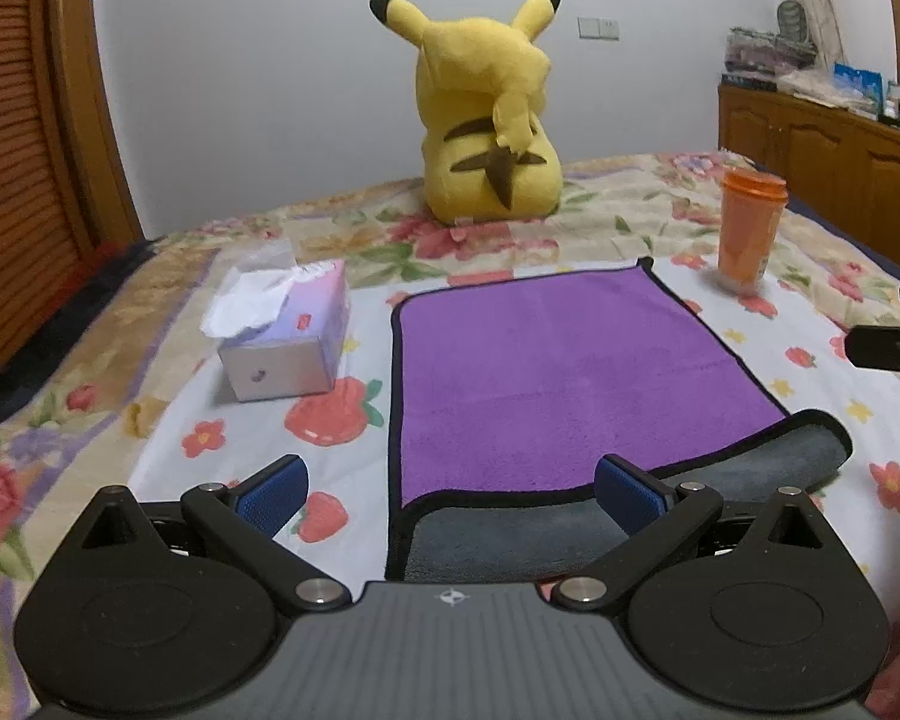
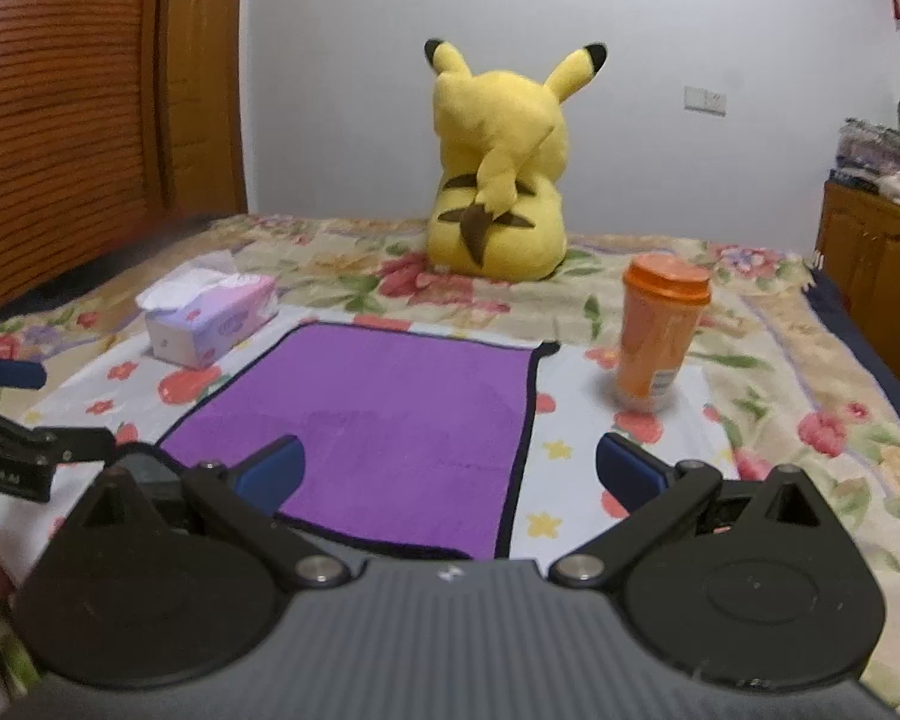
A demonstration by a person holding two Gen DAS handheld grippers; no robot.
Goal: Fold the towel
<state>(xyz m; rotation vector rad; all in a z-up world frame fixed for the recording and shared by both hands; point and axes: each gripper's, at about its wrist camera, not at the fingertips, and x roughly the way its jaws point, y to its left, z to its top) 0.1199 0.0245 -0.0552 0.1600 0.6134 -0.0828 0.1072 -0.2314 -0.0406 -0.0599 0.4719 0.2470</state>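
A purple towel (image 1: 546, 384) with black trim lies on the flowered bedspread; it also shows in the right wrist view (image 2: 384, 426). Its near edge is turned over and shows the grey underside (image 1: 510, 540). My left gripper (image 1: 450, 492) is open and empty, hovering above the towel's near left corner. My right gripper (image 2: 450, 474) is open and empty over the towel's near right edge. Each gripper shows at the edge of the other's view: the right one (image 1: 888, 354) and the left one (image 2: 24, 456).
A yellow Pikachu plush (image 1: 486, 114) sits at the back of the bed. A tissue box (image 1: 282, 342) stands left of the towel. An orange lidded cup (image 1: 747, 228) stands to its right. A wooden cabinet (image 1: 822, 138) is at far right, a wooden headboard (image 1: 24, 138) at left.
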